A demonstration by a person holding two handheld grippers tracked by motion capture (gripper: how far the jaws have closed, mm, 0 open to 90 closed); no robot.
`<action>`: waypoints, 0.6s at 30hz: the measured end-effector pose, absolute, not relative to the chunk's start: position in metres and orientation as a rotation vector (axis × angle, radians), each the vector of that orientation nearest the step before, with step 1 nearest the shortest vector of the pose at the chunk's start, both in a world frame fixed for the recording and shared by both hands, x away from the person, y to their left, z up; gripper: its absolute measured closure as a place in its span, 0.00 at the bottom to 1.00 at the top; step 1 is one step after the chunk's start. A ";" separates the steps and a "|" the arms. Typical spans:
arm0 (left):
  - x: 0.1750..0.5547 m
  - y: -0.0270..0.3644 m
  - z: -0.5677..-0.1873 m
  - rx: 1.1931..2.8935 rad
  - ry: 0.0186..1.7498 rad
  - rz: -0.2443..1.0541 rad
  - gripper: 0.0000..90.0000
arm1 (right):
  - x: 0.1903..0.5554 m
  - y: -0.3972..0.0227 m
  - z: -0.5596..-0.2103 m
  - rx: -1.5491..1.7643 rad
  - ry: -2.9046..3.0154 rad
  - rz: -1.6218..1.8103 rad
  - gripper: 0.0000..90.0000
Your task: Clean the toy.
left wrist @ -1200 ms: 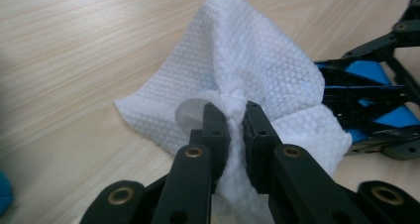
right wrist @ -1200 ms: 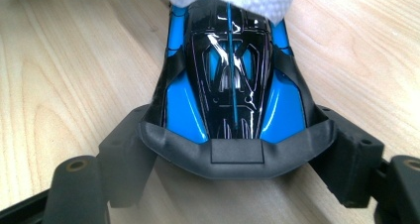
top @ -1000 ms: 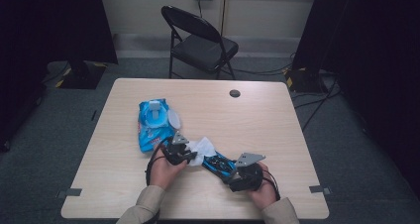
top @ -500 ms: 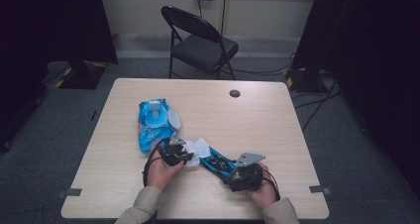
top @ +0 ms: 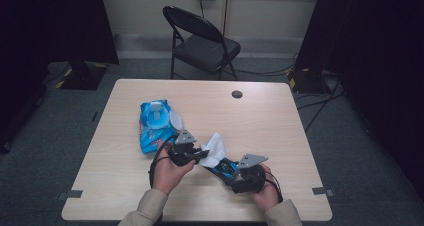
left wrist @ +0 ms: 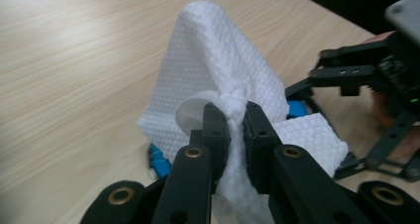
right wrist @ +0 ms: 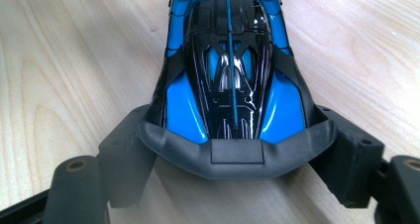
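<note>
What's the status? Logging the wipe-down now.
Left gripper shut on white textured wipe. Right gripper clamps blue-and-black toy car. Blue wipes pack clear behind.

We seem to be in a recording studio or lab: black curtains (top: 55, 21) hang at both sides, a lone folding chair (top: 202, 41) stands on grey carpet, cables (top: 320, 93) trail across the floor, and tape marks (top: 320, 190) edge the bare tabletop (top: 270, 131).

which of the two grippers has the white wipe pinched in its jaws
The left gripper: its jaws are shut on the white wipe. The right gripper clamps the blue toy car.
</note>
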State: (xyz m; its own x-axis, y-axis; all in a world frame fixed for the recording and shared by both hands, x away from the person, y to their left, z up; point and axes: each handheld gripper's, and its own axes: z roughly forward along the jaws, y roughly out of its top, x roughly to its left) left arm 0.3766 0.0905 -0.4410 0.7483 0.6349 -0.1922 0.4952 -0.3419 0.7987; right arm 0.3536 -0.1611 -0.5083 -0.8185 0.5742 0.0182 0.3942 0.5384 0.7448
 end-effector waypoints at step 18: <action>0.372 0.014 -0.466 2.110 0.717 0.053 0.92 | 0.354 -0.161 -0.508 0.817 2.548 1.147 0.27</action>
